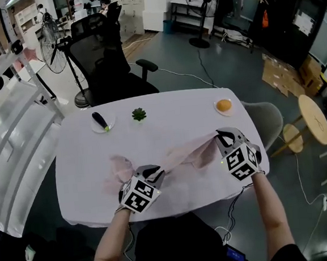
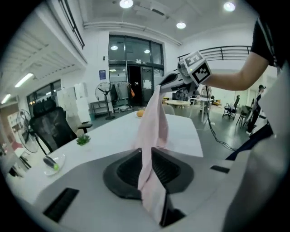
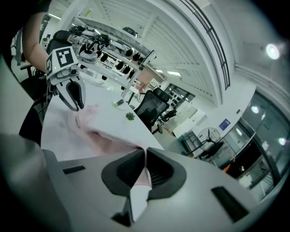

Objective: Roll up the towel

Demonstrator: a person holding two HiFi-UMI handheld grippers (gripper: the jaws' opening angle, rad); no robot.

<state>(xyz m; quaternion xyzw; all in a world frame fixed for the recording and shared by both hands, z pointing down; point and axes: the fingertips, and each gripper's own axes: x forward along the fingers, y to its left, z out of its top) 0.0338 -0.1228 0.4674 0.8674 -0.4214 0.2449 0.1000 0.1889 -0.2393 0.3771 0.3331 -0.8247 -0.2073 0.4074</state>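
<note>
A thin pink towel [image 1: 182, 154] hangs stretched between both grippers above the near half of the white table [image 1: 168, 121], with a bunched end [image 1: 120, 169] lying on the tabletop at the left. My left gripper [image 1: 150, 171] is shut on the towel near the front edge; in the left gripper view the cloth [image 2: 152, 122] runs up out of its jaws [image 2: 147, 176] to the right gripper [image 2: 167, 81]. My right gripper [image 1: 224, 136] is shut on the other end. In the right gripper view the towel [image 3: 108, 138] leads from the jaws [image 3: 144, 174] toward the left gripper [image 3: 74, 97].
Along the table's far edge stand a plate with an aubergine [image 1: 100, 121], a small green plant [image 1: 139, 114] and a plate with an orange [image 1: 224, 105]. A black office chair [image 1: 103, 64] is behind the table, a grey chair [image 1: 267, 118] and a round wooden stool [image 1: 313, 118] at the right.
</note>
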